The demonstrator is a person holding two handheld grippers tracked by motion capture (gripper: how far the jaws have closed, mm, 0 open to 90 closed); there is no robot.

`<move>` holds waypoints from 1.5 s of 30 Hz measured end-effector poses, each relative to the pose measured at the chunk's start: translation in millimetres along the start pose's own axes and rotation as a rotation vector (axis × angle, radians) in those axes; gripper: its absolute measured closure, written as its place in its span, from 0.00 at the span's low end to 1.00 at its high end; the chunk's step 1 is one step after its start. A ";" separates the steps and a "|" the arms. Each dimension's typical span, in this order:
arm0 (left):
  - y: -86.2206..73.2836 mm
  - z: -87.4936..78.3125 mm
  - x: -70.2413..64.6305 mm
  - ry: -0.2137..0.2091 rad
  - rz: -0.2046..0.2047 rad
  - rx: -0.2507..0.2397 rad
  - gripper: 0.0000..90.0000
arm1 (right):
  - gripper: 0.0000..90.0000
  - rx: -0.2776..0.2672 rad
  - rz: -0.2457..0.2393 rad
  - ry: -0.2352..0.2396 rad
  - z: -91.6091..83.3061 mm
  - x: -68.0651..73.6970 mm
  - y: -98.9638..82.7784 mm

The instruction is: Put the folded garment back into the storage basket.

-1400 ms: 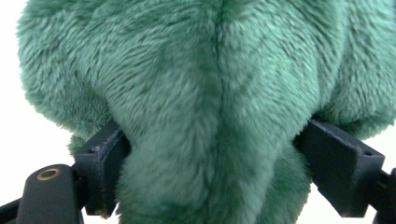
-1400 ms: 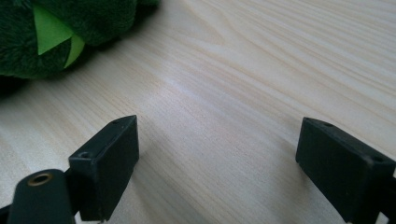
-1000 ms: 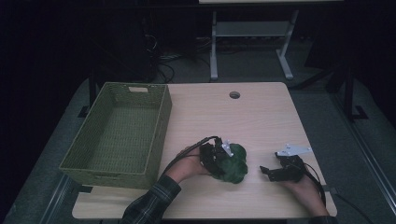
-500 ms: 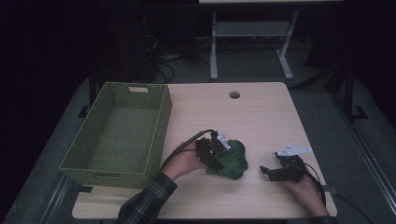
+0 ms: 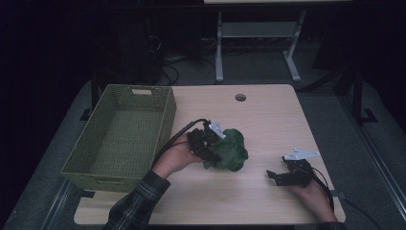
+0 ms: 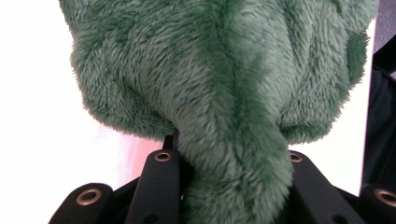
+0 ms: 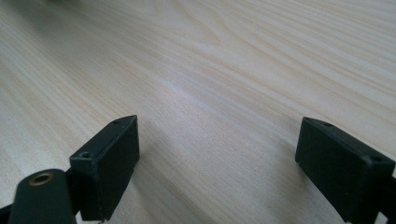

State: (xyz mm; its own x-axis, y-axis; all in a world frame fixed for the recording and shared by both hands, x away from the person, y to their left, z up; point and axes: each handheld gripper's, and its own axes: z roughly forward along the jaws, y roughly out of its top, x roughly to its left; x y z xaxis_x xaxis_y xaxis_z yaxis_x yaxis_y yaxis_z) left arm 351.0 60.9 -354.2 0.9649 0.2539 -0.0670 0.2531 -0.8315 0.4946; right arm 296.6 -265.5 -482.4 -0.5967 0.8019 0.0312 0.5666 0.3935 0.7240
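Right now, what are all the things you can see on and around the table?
Plush toy: one, dark green, furry, near the middle of the table, pinched in the left gripper.
Basket: one, olive-green woven, at the table's left side, nothing seen inside.
Table: one, light wood, with a small round hole near its far edge.
Metal stand: one, pale grey, on the floor behind the table.
Left gripper: one, black, jaws closed on the plush toy.
Right gripper: one, black, jaws wide open, low over the table's right front.
Sleeve: one, plaid, bottom left.
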 end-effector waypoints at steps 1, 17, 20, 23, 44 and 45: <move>-0.6 -6.3 0.9 0.005 -0.004 -0.006 0.79 | 0.15 0.000 0.000 0.000 0.0 0.0 0.0; -30.8 -93.2 23.6 0.121 -0.084 -0.065 0.79 | 0.15 0.000 0.002 -0.002 0.0 -0.1 0.0; -39.8 -107.2 27.4 0.147 -0.106 -0.074 0.79 | 0.15 0.000 0.006 -0.002 0.0 0.1 0.1; -49.2 -122.2 29.7 0.180 -0.125 -0.083 0.79 | 0.15 0.001 0.009 -0.003 -0.1 0.2 0.1; -121.0 -191.6 49.8 0.368 -0.296 -0.117 0.79 | 0.15 0.000 0.015 -0.009 0.0 0.1 0.1; -126.3 -191.3 51.7 0.375 -0.309 -0.113 0.79 | 0.15 0.001 0.016 -0.009 0.0 0.1 0.1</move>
State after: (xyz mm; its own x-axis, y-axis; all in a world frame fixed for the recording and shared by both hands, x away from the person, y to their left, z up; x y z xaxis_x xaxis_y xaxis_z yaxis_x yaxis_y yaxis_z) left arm 355.5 273.6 -254.4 0.7495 0.6570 0.0808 0.4937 -0.6361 0.5930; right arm 296.6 -265.4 -482.3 -0.5820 0.8124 0.0366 0.5765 0.3805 0.7231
